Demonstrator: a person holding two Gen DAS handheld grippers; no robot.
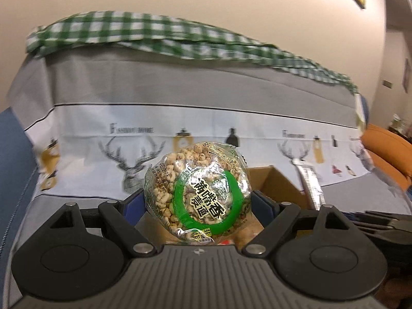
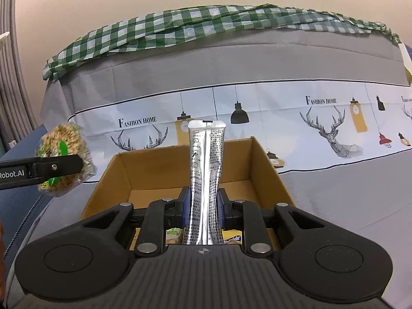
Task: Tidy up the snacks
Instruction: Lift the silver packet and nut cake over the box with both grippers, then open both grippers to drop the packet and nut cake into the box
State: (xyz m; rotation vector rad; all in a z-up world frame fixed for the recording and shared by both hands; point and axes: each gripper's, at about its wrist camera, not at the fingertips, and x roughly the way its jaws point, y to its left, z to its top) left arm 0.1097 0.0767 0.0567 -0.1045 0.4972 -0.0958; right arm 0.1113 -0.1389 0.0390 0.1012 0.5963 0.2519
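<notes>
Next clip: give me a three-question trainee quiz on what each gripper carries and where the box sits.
1. True or false: the left gripper holds the round puffed-grain snack bag.
2. The right gripper grips: A) a silver stick pouch B) a bottle C) nothing.
3. Fill in: the open cardboard ____ lies just beyond the right gripper's jaws.

Key: 1 true; 2 A; 3 box.

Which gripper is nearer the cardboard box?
Right. The right gripper, shut on the silver sachet, is over the cardboard box; the left gripper, holding the puffed snack bag, is beside it.
</notes>
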